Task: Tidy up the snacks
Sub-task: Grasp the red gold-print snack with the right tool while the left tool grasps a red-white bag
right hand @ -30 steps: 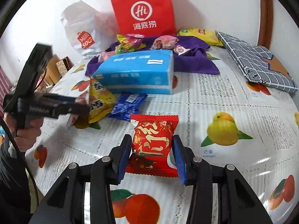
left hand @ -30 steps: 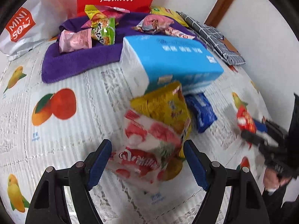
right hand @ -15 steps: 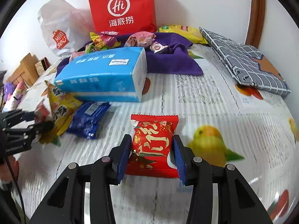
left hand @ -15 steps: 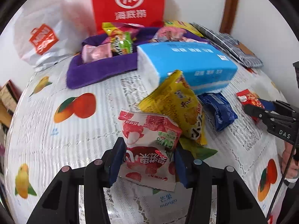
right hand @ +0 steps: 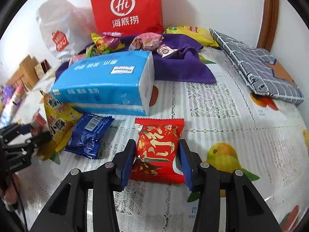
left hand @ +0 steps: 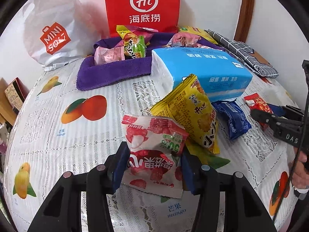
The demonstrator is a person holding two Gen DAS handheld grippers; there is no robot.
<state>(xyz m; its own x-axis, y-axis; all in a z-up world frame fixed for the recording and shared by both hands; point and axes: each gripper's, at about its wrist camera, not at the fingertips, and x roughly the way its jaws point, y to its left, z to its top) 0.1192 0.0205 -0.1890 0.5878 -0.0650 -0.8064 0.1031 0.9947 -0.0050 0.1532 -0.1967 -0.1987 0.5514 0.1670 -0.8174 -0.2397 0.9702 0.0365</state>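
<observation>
Left wrist view
Left gripper (left hand: 153, 167): it pointed steeply down at the tablecloth (left hand: 58, 141); its jaws had just been closing, then eased slightly, and the blue pads pressed on both sides of the lychee snack packet (left hand: 154, 150).
Lychee snack packet: it was near the front of the table, between the pads, with its long axis running away from the camera and its print upside down in this view.
Yellow snack packet (left hand: 191, 112): it leaned, tilted, just behind the lychee packet and in front of the blue tissue pack (left hand: 200, 71).
Blue wrapper (left hand: 231, 119): it lay flat, just right of the yellow packet.
Right side: a person's hand (left hand: 300, 174) held the other tool near the edge.

Right wrist view
Right gripper (right hand: 156, 162): it also pointed steeply down; its jaws had just been opening a little, narrow, with the pads at both sides of the red snack packet (right hand: 158, 147), which seemed still gripped.
Red snack packet: it was on the table, in front of the tissue pack, its long axis pointing away from the camera.
Purple cloth (right hand: 179, 67): it lay behind the tissue pack with several snacks on it, in front of the red paper bag (right hand: 125, 7).
</observation>
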